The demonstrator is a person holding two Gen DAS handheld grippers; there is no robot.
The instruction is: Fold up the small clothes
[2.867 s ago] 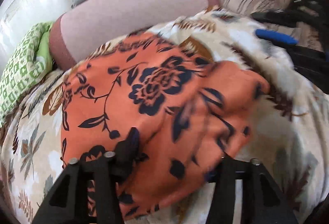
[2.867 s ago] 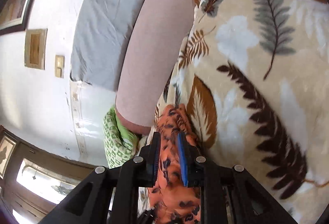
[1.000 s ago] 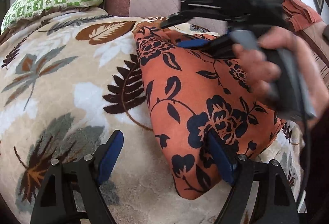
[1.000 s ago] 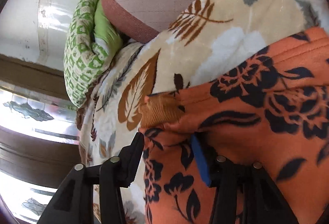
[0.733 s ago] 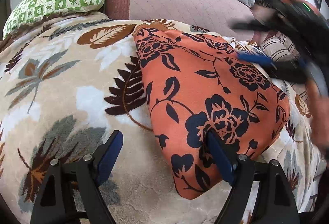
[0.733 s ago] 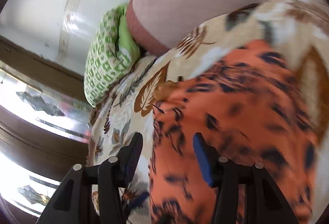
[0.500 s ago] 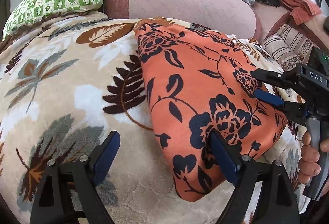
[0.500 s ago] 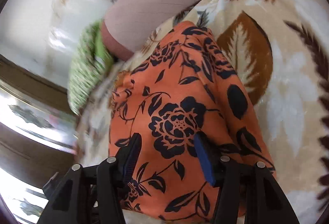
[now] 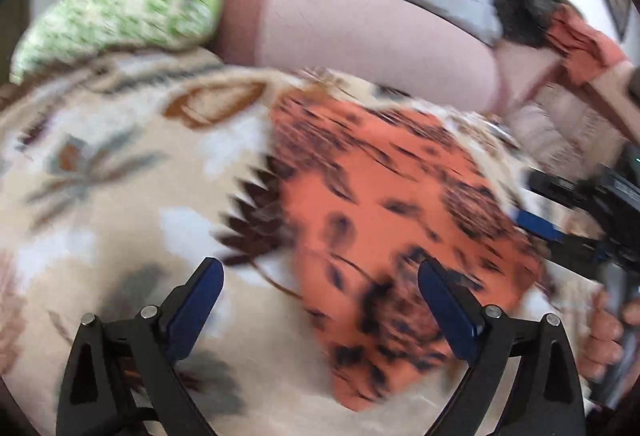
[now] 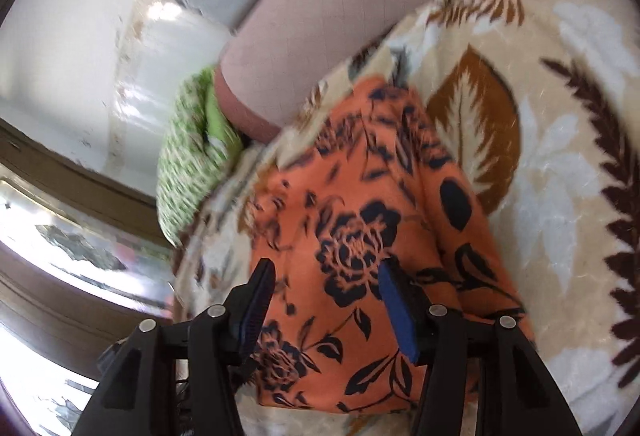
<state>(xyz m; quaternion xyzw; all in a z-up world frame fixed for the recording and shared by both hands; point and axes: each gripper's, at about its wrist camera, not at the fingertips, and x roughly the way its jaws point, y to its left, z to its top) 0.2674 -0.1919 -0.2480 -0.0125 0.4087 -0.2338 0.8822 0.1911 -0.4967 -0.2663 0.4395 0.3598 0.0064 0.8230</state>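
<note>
Orange black-flowered cloth [image 10: 372, 236] lies folded compact on leaf-print blanket [image 10: 560, 139]; left gripper [image 9: 320, 300] and right gripper [image 10: 326, 296], both wide and empty, at 6 o'clock; probably only tidying remains

left gripper [image 9: 320, 300] fingers spread, empty | folded orange garment [image 9: 392, 220] on leaf-print blanket [image 9: 120, 203]

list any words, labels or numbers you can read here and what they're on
None can be read.
The right tool body bears a pale mark in the left wrist view, too blurred to read.
The orange cloth and the blanket carry only flower and leaf prints, no text.
</note>
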